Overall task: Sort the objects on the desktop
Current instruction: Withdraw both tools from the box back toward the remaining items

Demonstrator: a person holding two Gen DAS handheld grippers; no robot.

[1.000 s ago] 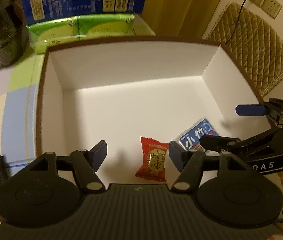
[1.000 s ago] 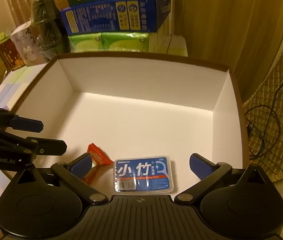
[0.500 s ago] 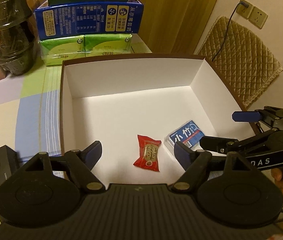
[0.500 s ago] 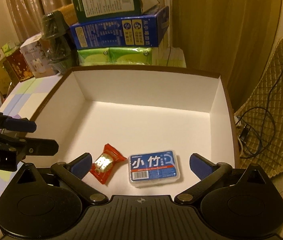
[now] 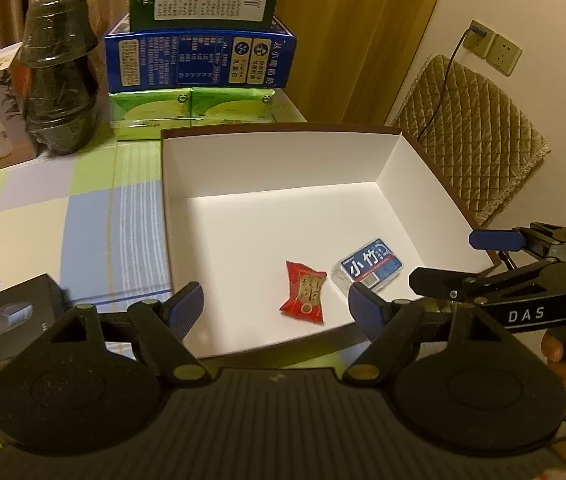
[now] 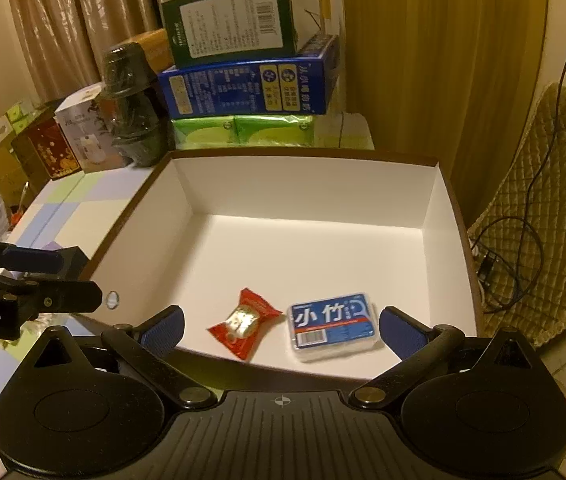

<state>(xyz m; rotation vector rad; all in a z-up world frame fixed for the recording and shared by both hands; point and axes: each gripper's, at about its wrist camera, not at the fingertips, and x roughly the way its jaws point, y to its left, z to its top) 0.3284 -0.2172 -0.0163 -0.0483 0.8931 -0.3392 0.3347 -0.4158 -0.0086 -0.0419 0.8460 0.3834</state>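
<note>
Both grippers, left (image 5: pixel 275 310) and right (image 6: pixel 281 332), hanging wide open and empty; risking clipping the box's (image 6: pixel 323 374) near rim just below the fingers when reaching back in

Red candy wrapper (image 6: pixel 245 322) and blue floss-pick case (image 6: pixel 333 325) flat, side by side, on white box (image 6: pixel 303 196) floor

Home: curtains (image 6: pixel 63 32), quilted chair (image 5: pixel 479 140), checked tablecloth (image 5: pixel 55 216).

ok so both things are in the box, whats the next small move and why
Probably swing the left hand-held gripper left toward the black box on the tablecloth. The red candy and blue floss case already lie in the white box, both grippers are open and empty, and the black box sits outside, nearest the left one.
</note>
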